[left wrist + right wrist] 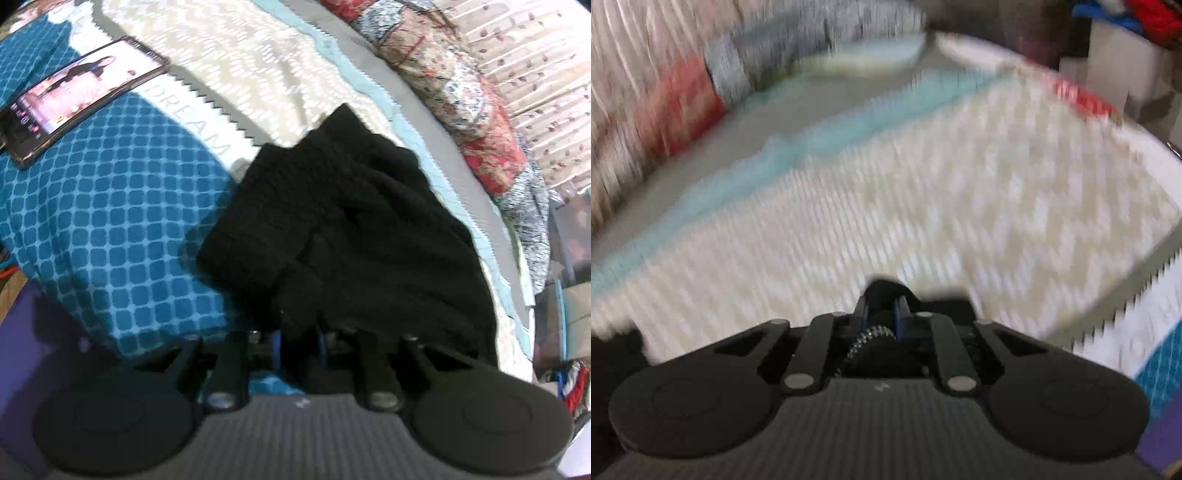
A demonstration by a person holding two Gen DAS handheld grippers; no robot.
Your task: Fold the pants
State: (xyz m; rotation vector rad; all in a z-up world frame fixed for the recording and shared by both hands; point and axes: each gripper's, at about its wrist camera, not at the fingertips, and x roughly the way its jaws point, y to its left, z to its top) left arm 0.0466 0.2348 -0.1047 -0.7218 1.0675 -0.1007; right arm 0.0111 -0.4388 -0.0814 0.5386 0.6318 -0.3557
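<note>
The black pants (343, 218) lie bunched on the bed in the left wrist view, spreading from the cream quilt down to my left gripper (299, 332). Its blue-edged fingers are shut on a fold of the black fabric at the near edge. In the blurred right wrist view my right gripper (882, 299) is shut on a small piece of black cloth (882, 286) with a metal zipper (866, 341) showing behind it. It sits low over the cream quilt (923, 192). A dark patch of the pants shows at the far left (613, 350).
A phone with a lit screen (74, 96) lies on the blue patterned blanket (110, 221) at left. A floral patchwork quilt (461, 96) is heaped along the far side by a curtain. The bed's edge and clutter are at right (569, 332).
</note>
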